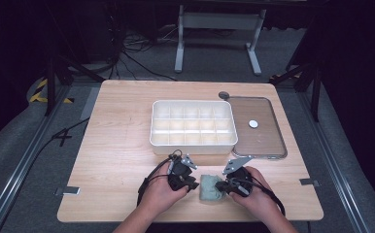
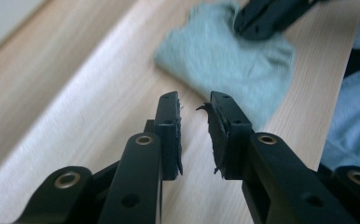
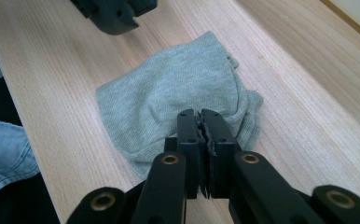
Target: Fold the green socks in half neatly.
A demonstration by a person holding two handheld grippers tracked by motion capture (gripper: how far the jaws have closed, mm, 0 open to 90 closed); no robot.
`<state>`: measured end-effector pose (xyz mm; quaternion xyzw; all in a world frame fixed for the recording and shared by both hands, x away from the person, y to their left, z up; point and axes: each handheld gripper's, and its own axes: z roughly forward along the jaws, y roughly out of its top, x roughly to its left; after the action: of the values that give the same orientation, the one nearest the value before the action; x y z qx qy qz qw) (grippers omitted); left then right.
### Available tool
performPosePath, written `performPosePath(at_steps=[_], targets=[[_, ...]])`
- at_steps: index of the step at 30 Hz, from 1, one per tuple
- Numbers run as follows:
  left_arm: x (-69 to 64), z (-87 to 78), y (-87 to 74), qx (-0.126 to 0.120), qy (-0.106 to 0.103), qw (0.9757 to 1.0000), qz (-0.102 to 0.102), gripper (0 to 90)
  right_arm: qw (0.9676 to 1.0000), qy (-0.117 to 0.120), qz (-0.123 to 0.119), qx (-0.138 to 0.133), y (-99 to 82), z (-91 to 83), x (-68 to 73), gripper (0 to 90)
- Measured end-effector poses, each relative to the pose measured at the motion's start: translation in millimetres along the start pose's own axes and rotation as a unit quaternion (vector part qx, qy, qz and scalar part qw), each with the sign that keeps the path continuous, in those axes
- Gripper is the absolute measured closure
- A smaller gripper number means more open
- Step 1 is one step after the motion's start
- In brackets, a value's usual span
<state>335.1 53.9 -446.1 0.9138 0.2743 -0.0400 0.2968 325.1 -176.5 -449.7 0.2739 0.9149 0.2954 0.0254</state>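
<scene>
A small grey-green cloth (image 1: pixel 209 190) (image 2: pixel 225 56) (image 3: pixel 159 98) lies crumpled near the table's front edge, between my two grippers. My left gripper (image 1: pixel 192 185) (image 2: pixel 194 100) sits just left of it, a short way back from its edge. Its jaws stand slightly apart with only bare wood between them. My right gripper (image 1: pixel 221 185) (image 3: pixel 197 114) is at the cloth's right side with its jaws pressed together. The cloth's wrinkles gather at its tips, so it seems to pinch a fold. In the left gripper view the right gripper (image 2: pixel 262 18) rests on the cloth's far edge.
A white compartment box (image 1: pixel 194 103) stands mid-table behind the grippers. To its right lies a clear flat lid (image 1: pixel 268 145) with a small white disc (image 1: pixel 253 124) on it. A dark round thing (image 1: pixel 224 95) sits at the lid's far corner. Bare wood spreads to the left.
</scene>
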Motion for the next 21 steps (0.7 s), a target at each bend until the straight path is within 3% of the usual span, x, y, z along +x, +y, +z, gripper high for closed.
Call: performPosePath(at_steps=[6, 11, 21], targets=[[-4.5, 9.0, -1.0, 0.030, 0.003, 0.9990, 0.034, 80.4, 1.0000, 0.009, 0.001, -0.004, 0.9, 1.1, -2.7, 87.1], [-3.1, 11.4, 0.0, 0.049, 0.005, 0.9980, 0.040, 84.2, 0.9999, 0.012, 0.000, -0.010, 1.2, 2.7, -3.1, 87.0], [-5.0, 15.0, 2.7, 0.041, 0.013, 0.9979, 0.049, 89.4, 0.9995, 0.020, -0.005, -0.023, 2.8, 6.5, -4.7, 87.6]])
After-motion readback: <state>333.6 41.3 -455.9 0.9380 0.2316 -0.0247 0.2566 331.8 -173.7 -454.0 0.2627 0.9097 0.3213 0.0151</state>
